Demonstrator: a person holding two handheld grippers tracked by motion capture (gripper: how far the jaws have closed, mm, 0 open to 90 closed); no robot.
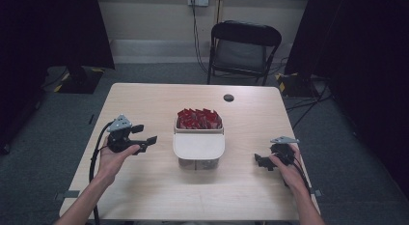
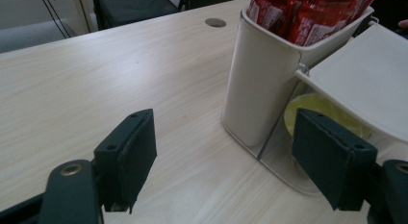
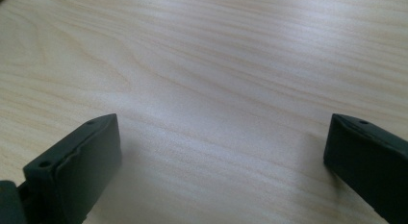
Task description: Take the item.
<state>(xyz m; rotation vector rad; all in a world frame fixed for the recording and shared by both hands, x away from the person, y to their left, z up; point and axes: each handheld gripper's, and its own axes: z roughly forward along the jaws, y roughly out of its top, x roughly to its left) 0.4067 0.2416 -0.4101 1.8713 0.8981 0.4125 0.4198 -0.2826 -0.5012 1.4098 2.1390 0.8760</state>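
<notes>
1. High view: the light wood worktop carries a white container at its middle, with open wood on every side of it out to the edges.
2. The left gripper is held in the person's left hand just left of the container, apart from it. The right gripper is in the right hand near the worktop's right edge, well apart from the container.
3. A small dark round hole sits near the far edge; a black folding chair stands on the floor beyond it.
4. The container's rear compartment is packed with red packets standing upright. Its front part has a white lid and clear walls.
5. Left gripper view: the left fingers are spread wide, the container ahead; something yellow shows through the clear wall.
6. Right gripper view: the right fingers are spread wide over bare wood.
</notes>
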